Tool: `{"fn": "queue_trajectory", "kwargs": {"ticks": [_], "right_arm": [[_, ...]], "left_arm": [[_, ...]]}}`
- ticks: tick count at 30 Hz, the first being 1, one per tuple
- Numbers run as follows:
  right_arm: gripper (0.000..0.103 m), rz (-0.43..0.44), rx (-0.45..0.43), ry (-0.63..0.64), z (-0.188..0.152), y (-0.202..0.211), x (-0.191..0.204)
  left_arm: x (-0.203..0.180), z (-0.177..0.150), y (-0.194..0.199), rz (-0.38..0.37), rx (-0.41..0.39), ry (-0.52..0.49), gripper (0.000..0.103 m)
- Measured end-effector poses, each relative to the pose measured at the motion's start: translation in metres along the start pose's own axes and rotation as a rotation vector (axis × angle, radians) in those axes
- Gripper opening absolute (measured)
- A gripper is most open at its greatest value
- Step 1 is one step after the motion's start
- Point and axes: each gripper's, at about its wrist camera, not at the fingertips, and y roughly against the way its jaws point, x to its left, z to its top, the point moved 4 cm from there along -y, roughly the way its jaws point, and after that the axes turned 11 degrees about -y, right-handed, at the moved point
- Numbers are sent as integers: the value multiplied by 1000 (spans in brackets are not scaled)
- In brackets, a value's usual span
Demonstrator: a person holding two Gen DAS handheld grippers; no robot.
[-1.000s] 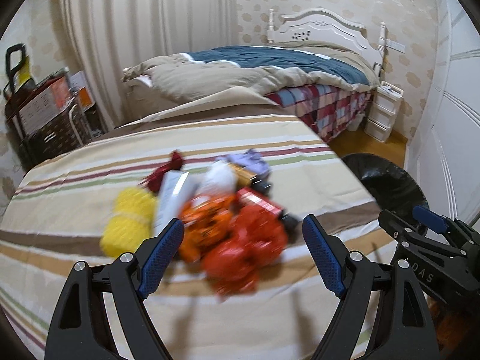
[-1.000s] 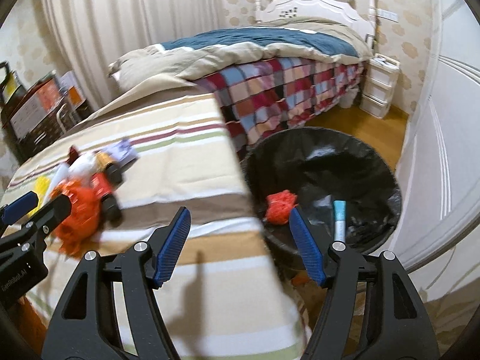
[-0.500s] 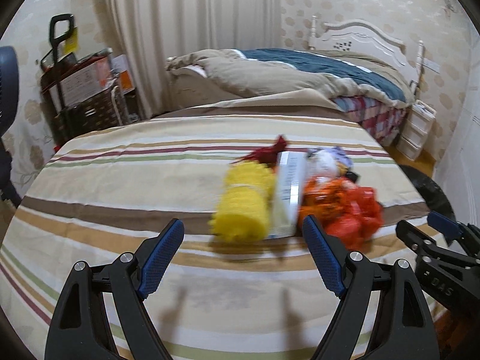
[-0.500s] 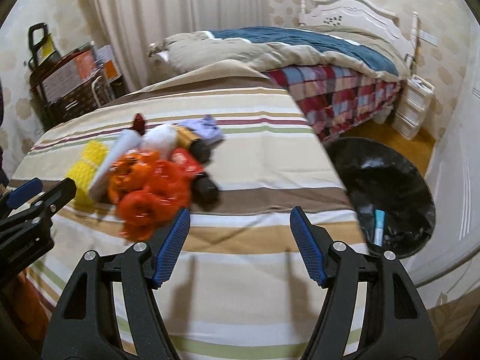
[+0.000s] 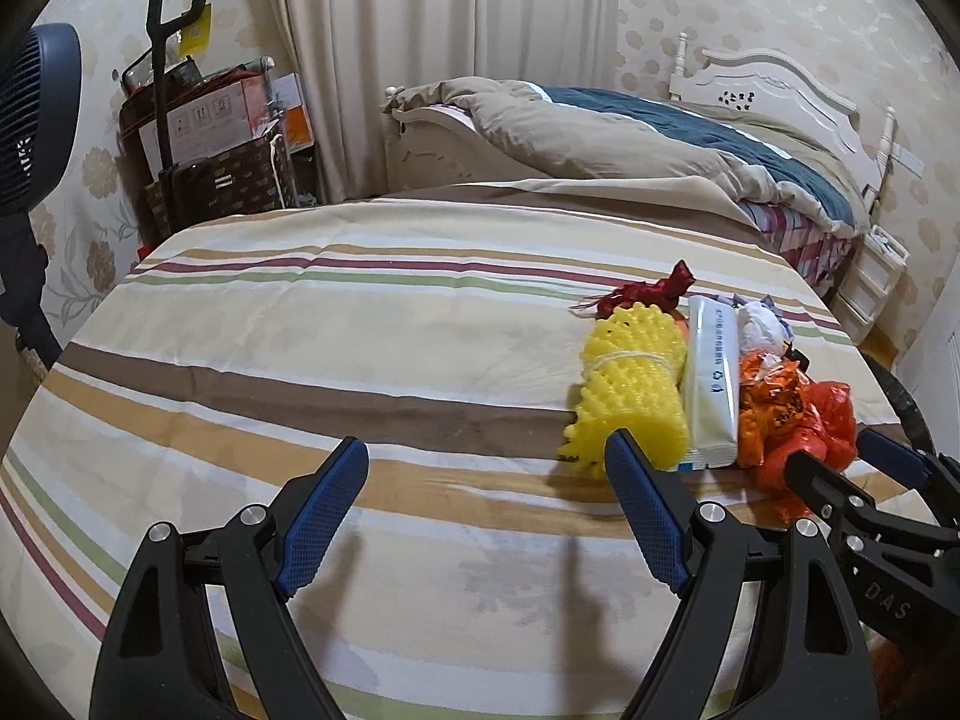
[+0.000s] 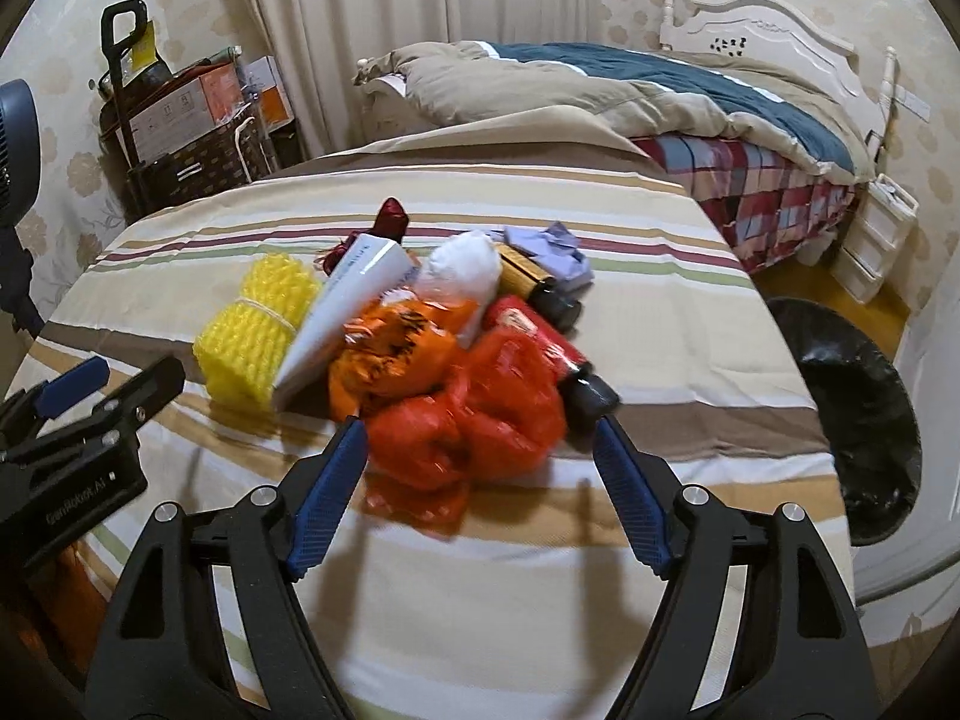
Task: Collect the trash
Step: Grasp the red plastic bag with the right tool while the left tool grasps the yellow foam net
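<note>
Trouble could come if our right gripper (image 6: 477,468), jaws wide and empty like the left gripper (image 5: 486,498), closes on the red plastic bag (image 6: 480,414) on the bed (image 6: 660,324): neighbouring trash may snag and fall beside the bin (image 6: 858,414).

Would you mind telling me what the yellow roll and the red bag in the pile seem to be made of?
The yellow roll looks like soft foam netting: a matte, bumpy, perforated surface cinched by a thin string. The red bag appears to be thin plastic film: glossy, crumpled and slightly translucent, though motion blur leaves this less certain.
</note>
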Motion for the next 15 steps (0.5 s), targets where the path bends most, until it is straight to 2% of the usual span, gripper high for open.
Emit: {"fn": "queue_trajectory", "kwargs": {"ticks": [4,8,15], "right_arm": [[75,-12,16,12,1,-10,7],[67,-18,32,29,-3,-14,8],[65,-28,16,32,-6,-6,2]], "left_arm": [[0,1,-2,-12,3,-2,81],[-3,3,-5,-19,2,-18,82],[-13,9,-5,-57,-14,-29,84]]}}
